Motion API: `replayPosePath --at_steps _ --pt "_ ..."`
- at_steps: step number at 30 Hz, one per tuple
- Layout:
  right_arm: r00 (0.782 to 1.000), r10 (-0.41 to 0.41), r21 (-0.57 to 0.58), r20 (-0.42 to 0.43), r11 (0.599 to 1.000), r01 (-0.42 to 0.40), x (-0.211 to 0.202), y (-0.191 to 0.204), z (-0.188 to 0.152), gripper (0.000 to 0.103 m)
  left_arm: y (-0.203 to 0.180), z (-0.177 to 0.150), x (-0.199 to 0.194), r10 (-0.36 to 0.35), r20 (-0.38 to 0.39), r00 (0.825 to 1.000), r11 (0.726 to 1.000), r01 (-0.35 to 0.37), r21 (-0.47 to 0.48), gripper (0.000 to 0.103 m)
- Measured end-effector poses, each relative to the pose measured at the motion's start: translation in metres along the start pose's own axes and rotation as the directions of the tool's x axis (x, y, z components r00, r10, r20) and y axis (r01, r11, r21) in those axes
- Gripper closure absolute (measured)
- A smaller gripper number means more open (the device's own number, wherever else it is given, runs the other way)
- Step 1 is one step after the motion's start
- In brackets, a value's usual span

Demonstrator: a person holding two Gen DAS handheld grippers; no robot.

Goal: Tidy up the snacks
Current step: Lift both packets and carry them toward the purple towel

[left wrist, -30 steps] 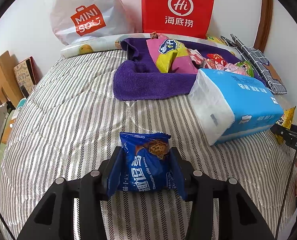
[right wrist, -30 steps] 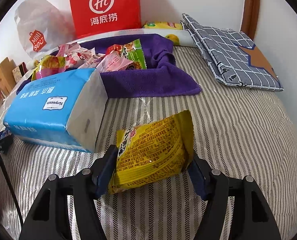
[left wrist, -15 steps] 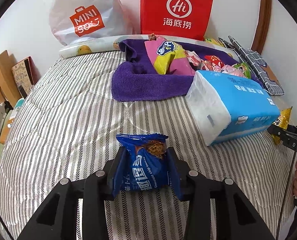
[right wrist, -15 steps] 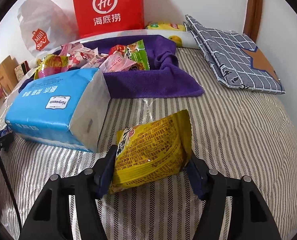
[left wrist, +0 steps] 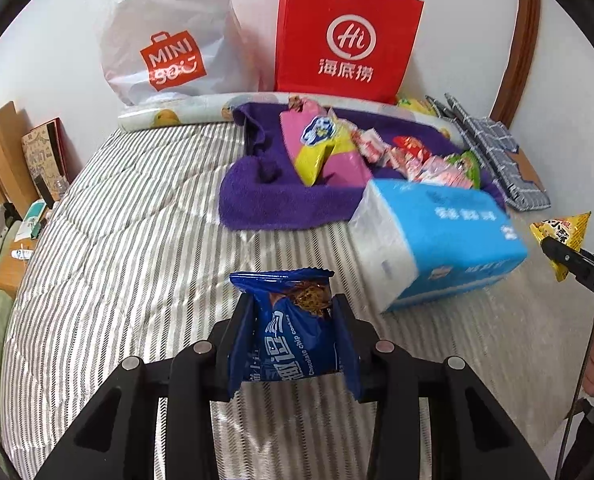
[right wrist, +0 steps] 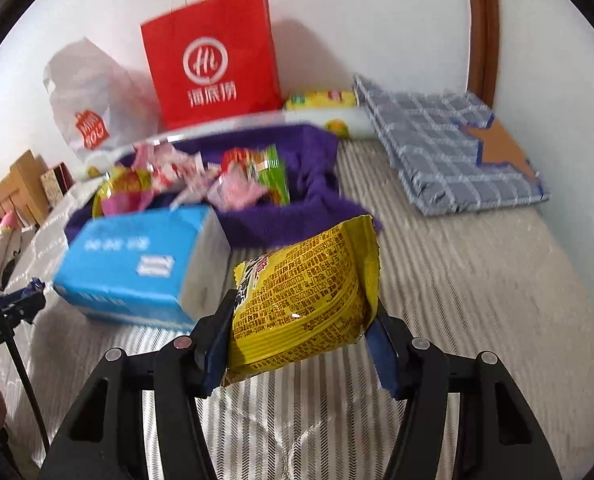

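The left gripper [left wrist: 293, 332] was clamped on a blue foil chocolate-chip cookie packet [left wrist: 293, 336]. The right gripper [right wrist: 299, 332] was clamped on a crinkled yellow plastic snack bag [right wrist: 305, 300], both above the striped grey quilt [left wrist: 129, 240].

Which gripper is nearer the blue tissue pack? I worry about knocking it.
Right, seemingly. The right gripper with its yellow packet sits just beside the tissue pack; the left gripper holds back with striped bedding between.

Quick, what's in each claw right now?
Left gripper: shut on the blue cookie pack.
Right gripper: shut on the yellow snack bag.
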State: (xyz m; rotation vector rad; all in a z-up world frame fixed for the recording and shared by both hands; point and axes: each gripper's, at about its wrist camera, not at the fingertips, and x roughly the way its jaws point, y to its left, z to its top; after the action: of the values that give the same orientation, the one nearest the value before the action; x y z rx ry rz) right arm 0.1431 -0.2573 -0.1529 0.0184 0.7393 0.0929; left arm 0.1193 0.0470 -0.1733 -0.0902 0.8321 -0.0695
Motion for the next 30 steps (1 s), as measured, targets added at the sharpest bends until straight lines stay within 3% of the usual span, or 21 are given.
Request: replayPosePath --at_steps 12,22,30 --pt "0.997 0.018 -0.045 0.081 0.999 -0.014 -0.035 0.021 0.031 0.043 -0.042 0.028 -0.02 -0.132 0.032 0.991 0.991 0.132 0.023 0.066" --pt "0.987 0.049 -0.047 0.156 0.998 -0.042 -0.042 0.03 0.069 0.043 -0.065 0.072 -0.023 -0.127 0.097 0.987 0.99 0.12 0.071 0.066" --pt "0.981 0.07 -0.038 0.183 0.997 -0.064 -0.021 0.037 0.106 0.043 -0.06 0.113 -0.004 -0.126 0.119 0.985 0.992 0.122 0.044 0.066"
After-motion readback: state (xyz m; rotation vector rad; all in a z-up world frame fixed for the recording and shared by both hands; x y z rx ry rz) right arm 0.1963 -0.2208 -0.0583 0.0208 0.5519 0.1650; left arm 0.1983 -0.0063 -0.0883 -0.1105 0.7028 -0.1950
